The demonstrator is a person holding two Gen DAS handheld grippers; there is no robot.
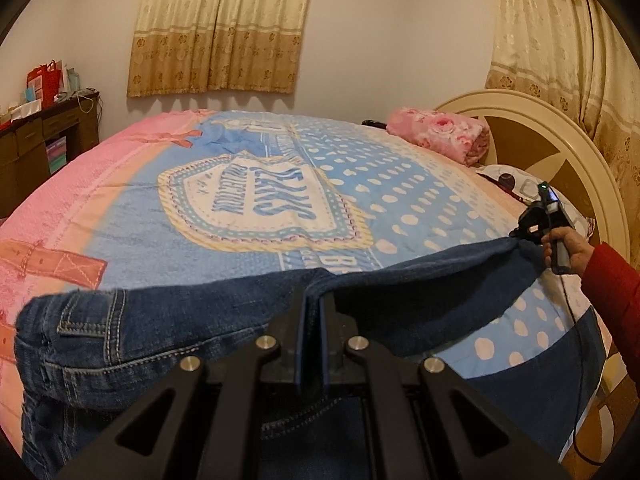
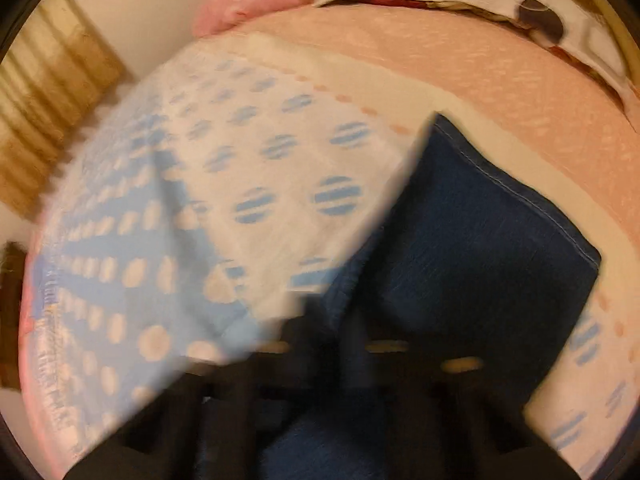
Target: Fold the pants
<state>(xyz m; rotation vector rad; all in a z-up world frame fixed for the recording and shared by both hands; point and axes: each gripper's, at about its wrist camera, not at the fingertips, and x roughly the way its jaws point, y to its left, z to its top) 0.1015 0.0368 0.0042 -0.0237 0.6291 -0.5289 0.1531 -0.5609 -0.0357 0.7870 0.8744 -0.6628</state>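
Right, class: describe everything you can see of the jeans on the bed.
The jeans are dark blue denim with pale stitching and a back pocket near the waist. They lie across the bed, on its patterned cover. The left gripper is shut on the fabric's upper edge mid-length; the right gripper pinches the leg end, lifting that edge taut between them.

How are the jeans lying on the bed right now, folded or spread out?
Partly folded, lengthwise: the jeans stretch across the blanket, their doubled edge pinched by the left gripper and right gripper.

White walls (image 1: 352, 32), beige curtains (image 1: 216, 28), round bed (image 1: 120, 184), cream headboard (image 1: 560, 140), brown desk (image 1: 36, 136).
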